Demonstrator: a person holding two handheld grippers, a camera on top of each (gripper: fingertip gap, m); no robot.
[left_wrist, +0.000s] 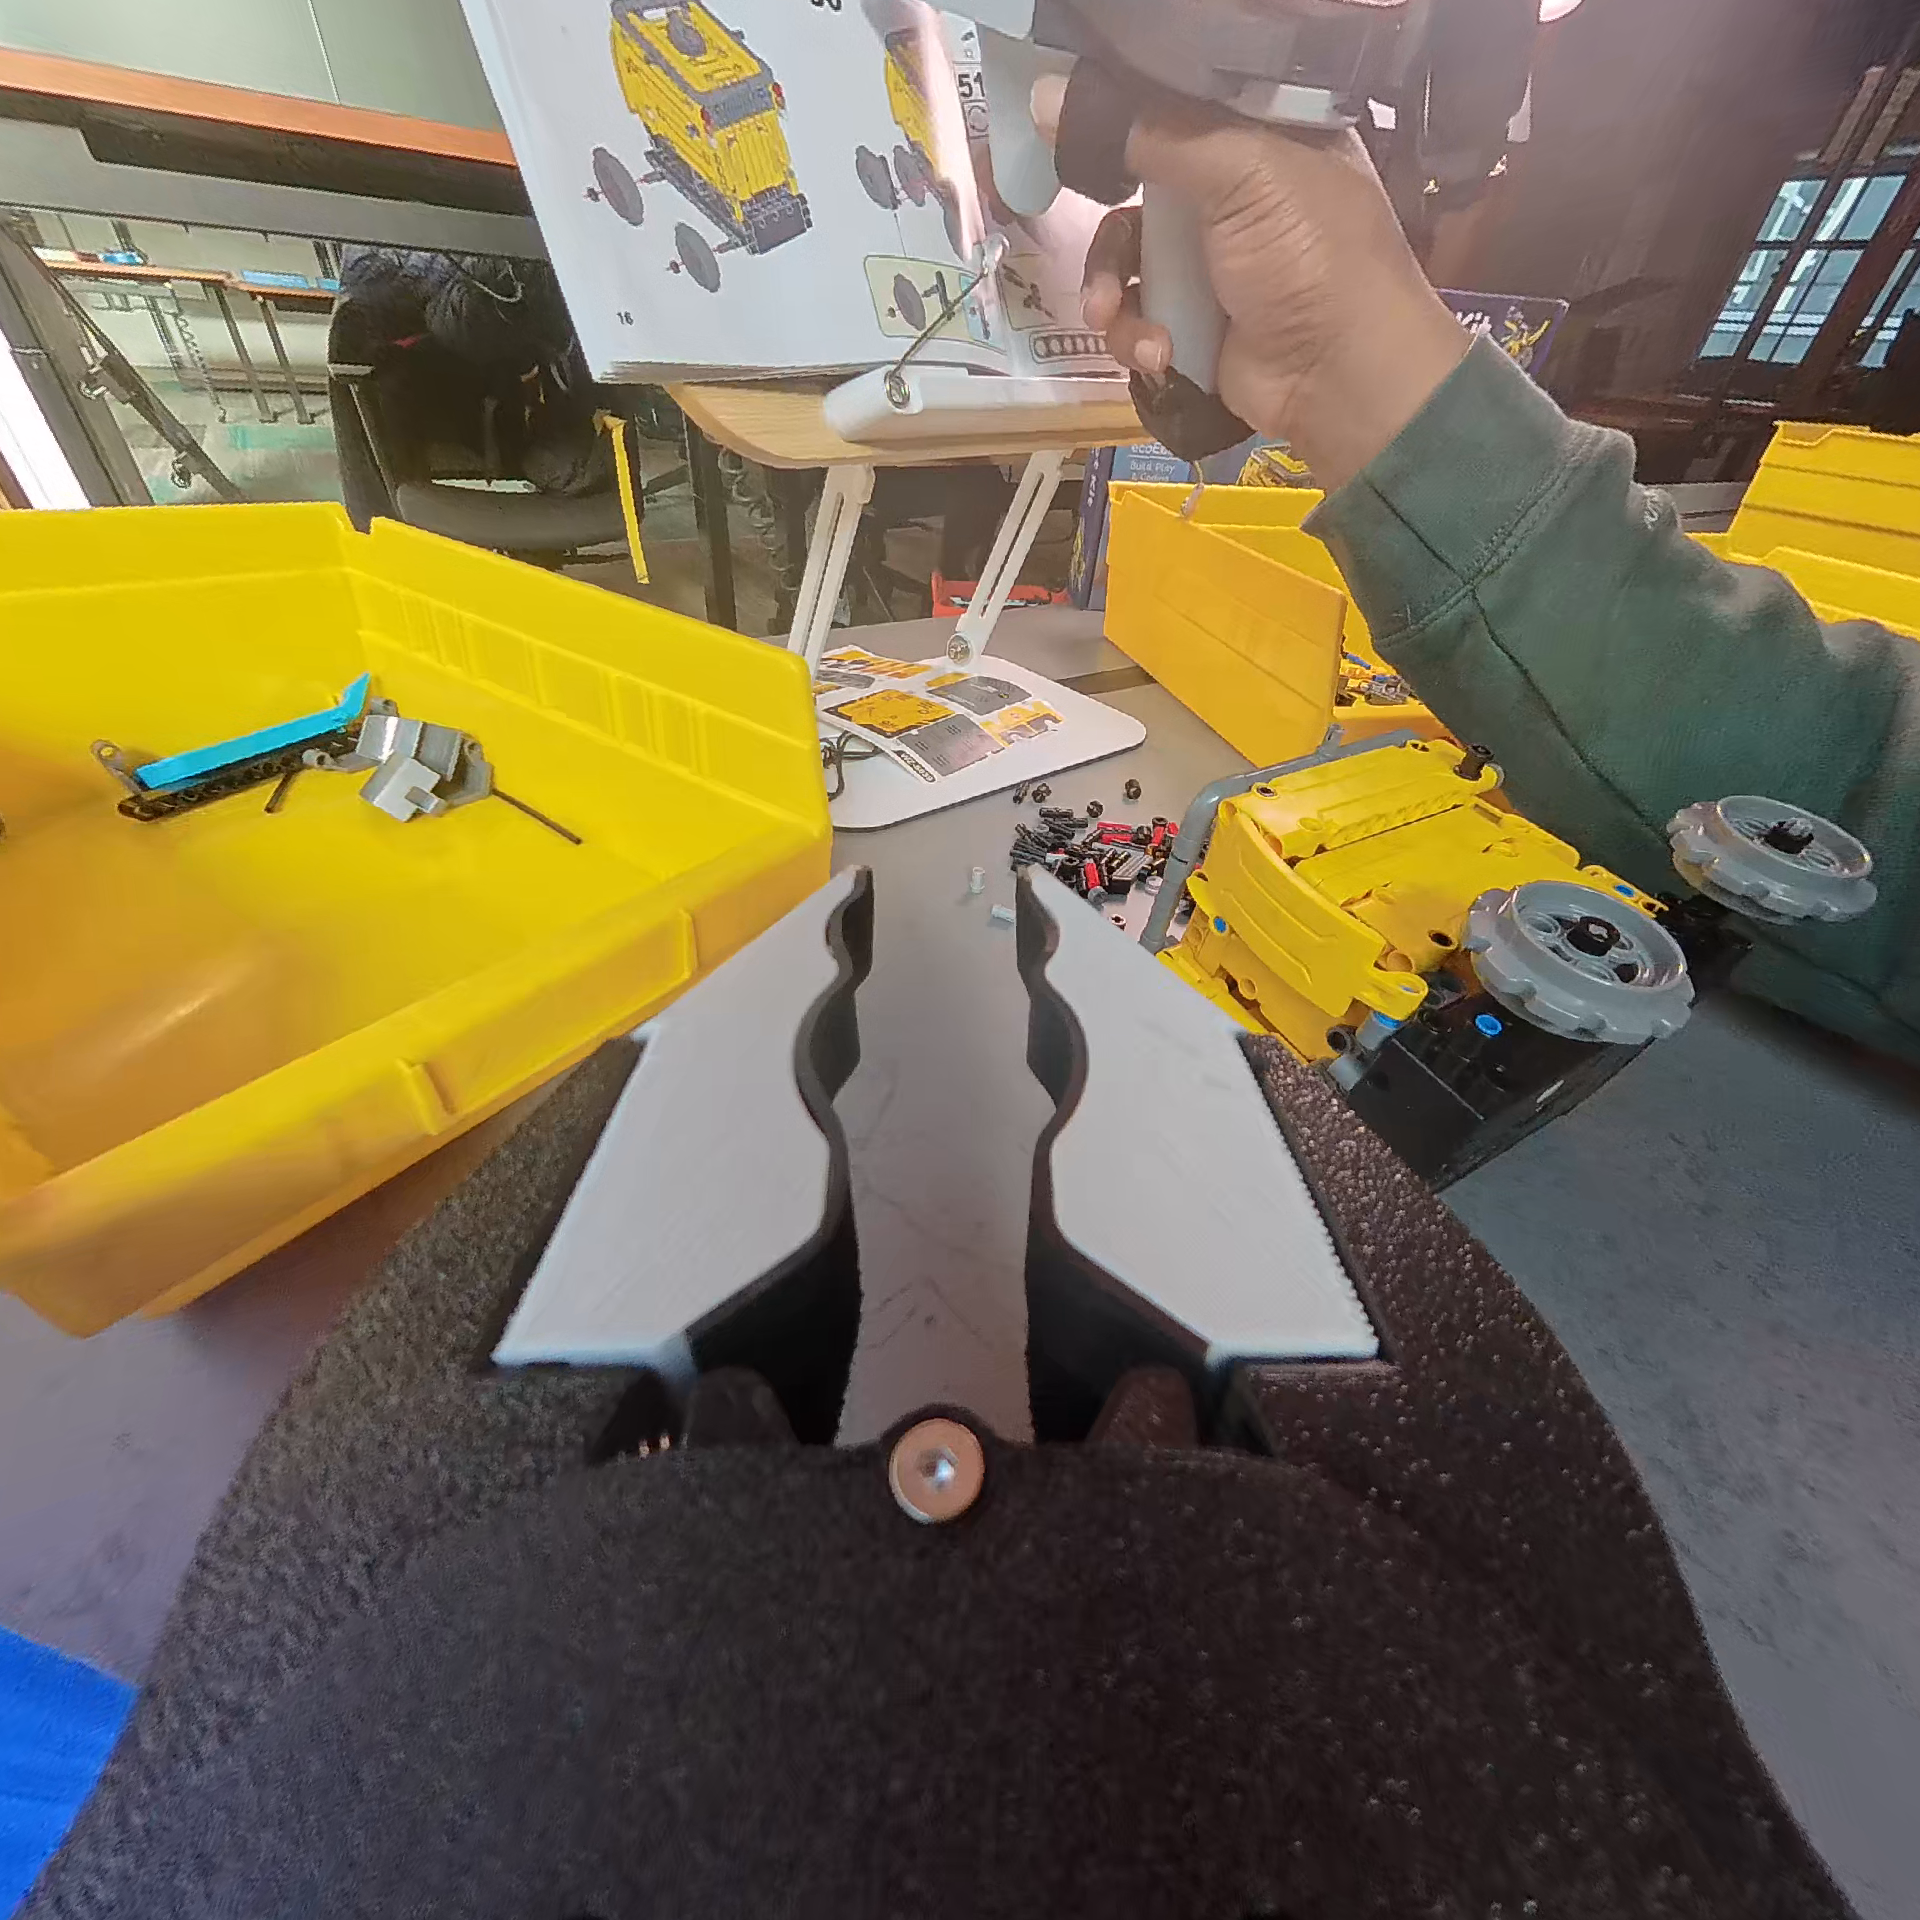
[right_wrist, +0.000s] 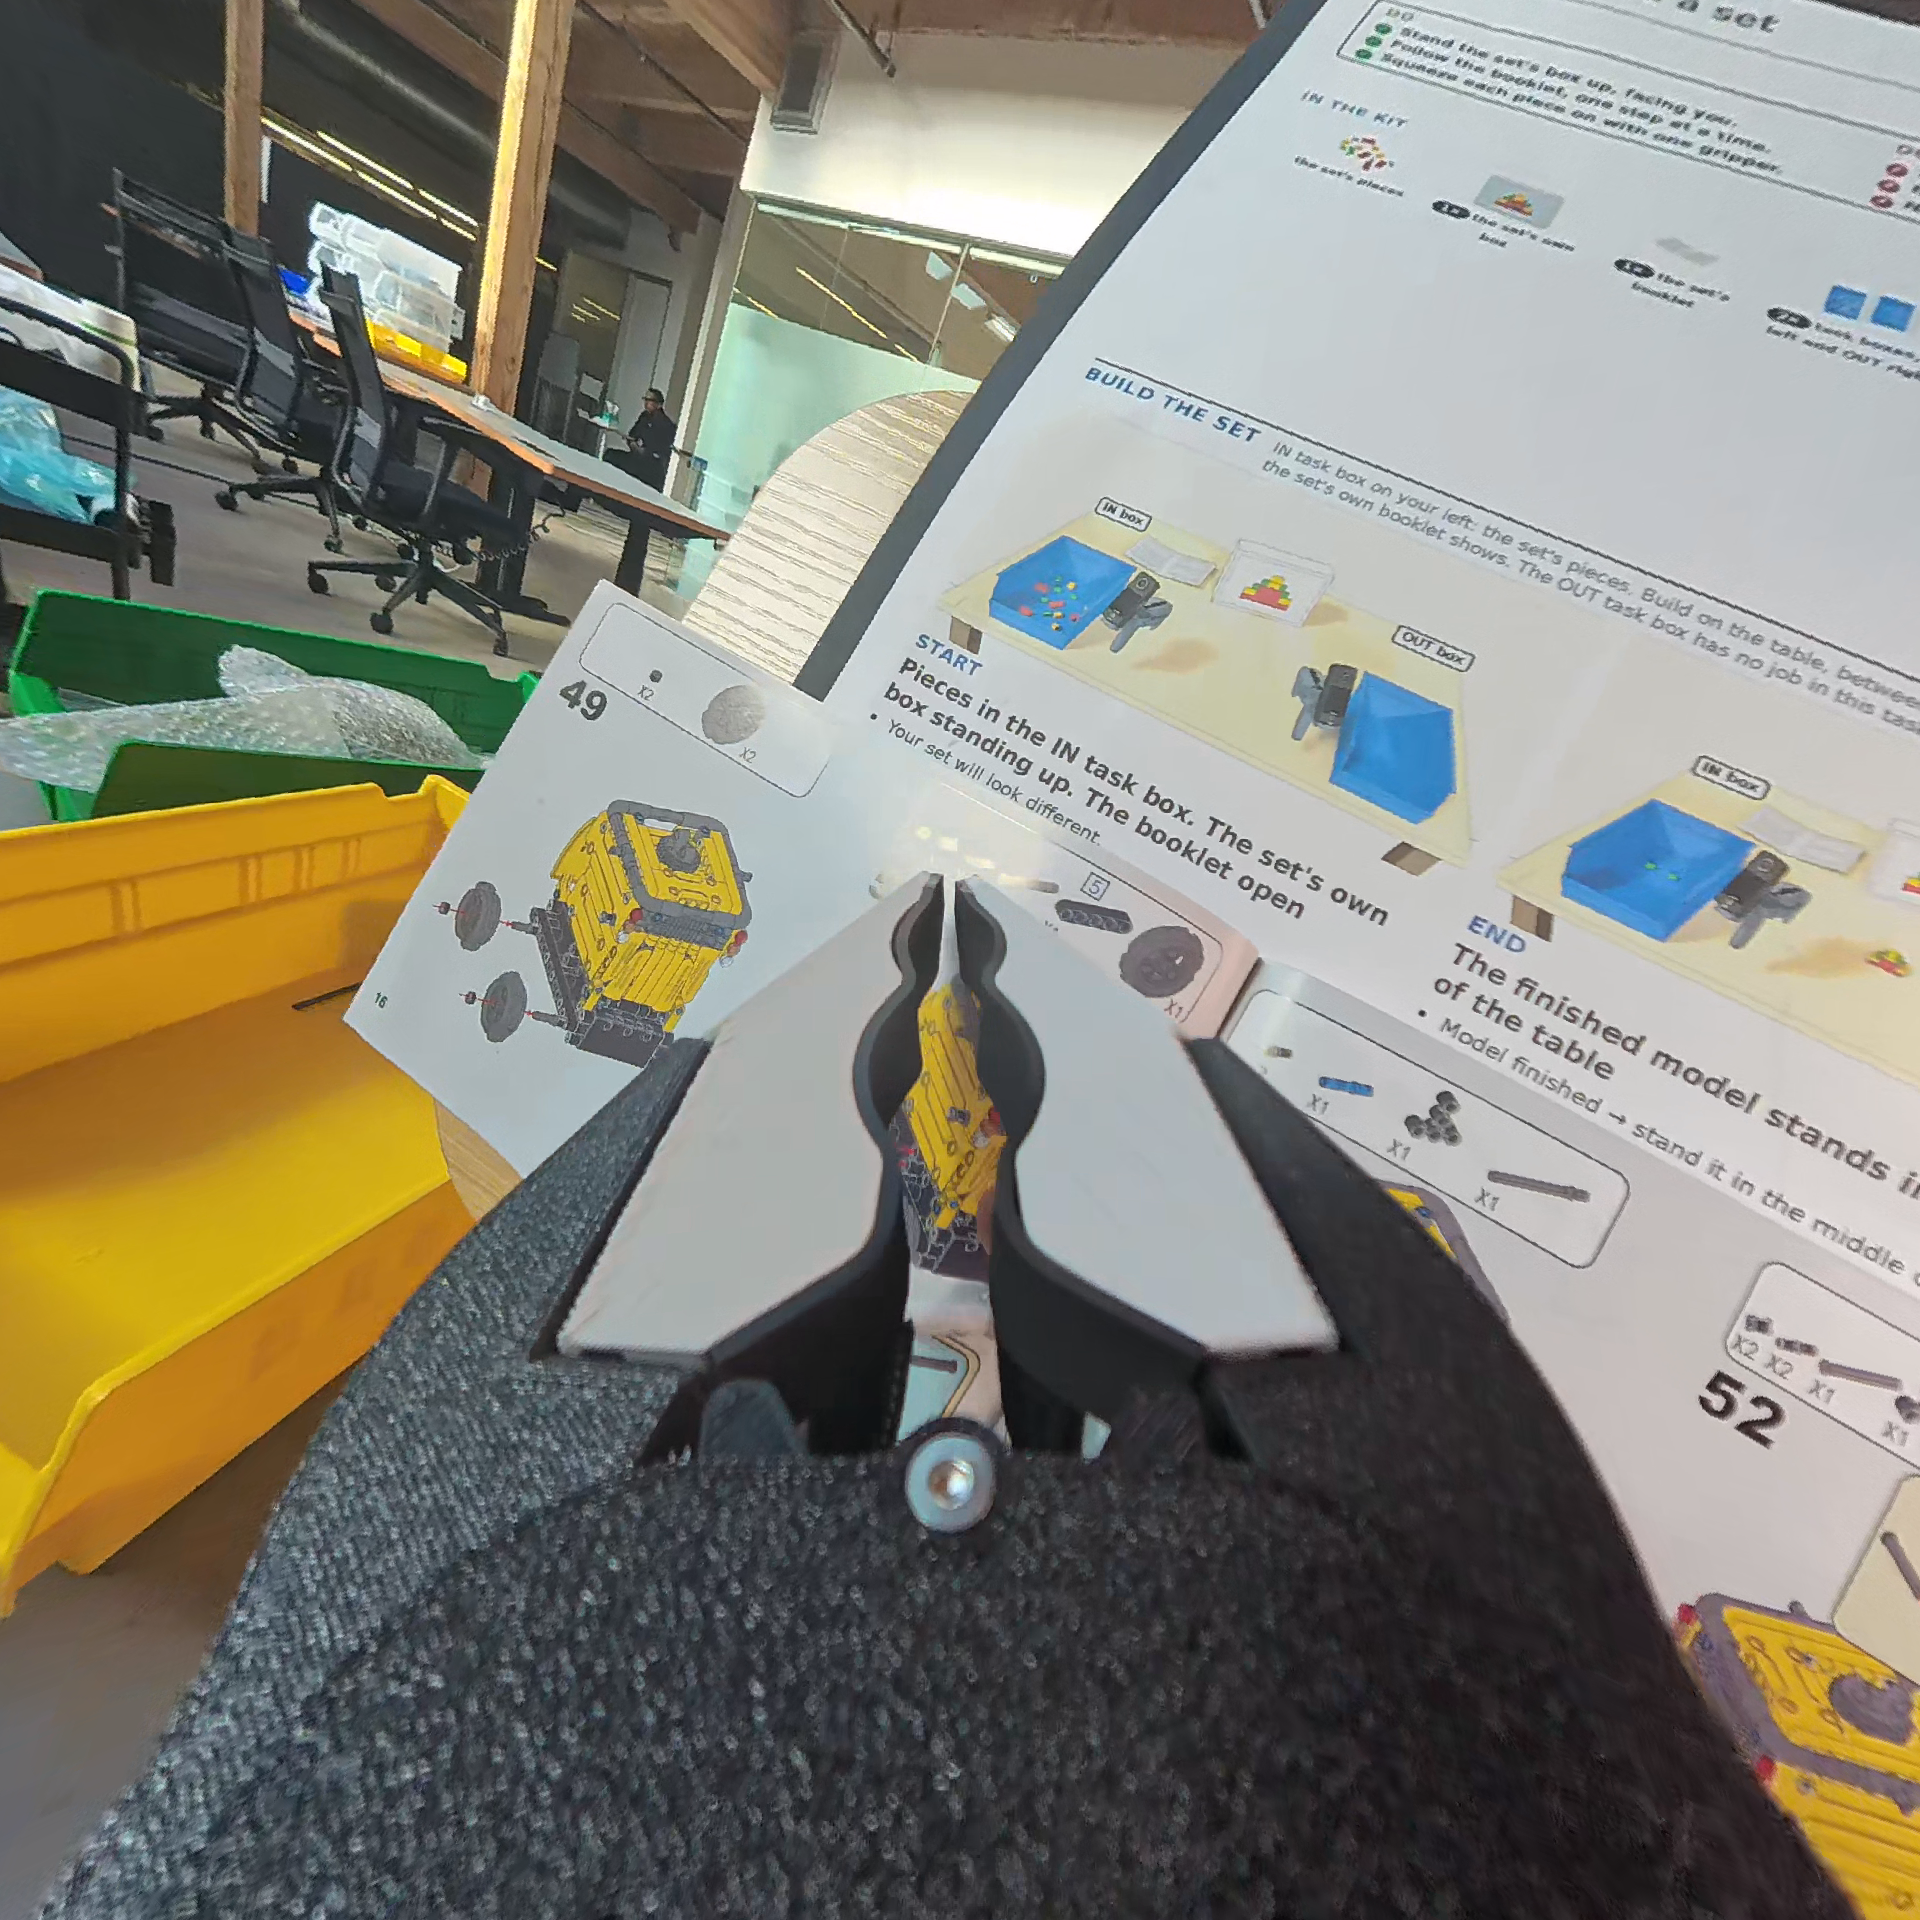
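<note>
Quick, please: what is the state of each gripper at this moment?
Left gripper: open, holding nothing, above the grey table.
Right gripper: almost closed at the tips, against the instruction booklet; whether it pinches a page cannot be told.

We find the left wrist view low over the table (left_wrist: 1714, 1299), facing forward across it, the booklet (left_wrist: 727, 187) far off at upper centre. The right wrist view sits raised, tilted upward, close against that same booklet (right_wrist: 582, 894). Both views share it and the yellow bin (left_wrist: 416, 935).
</note>
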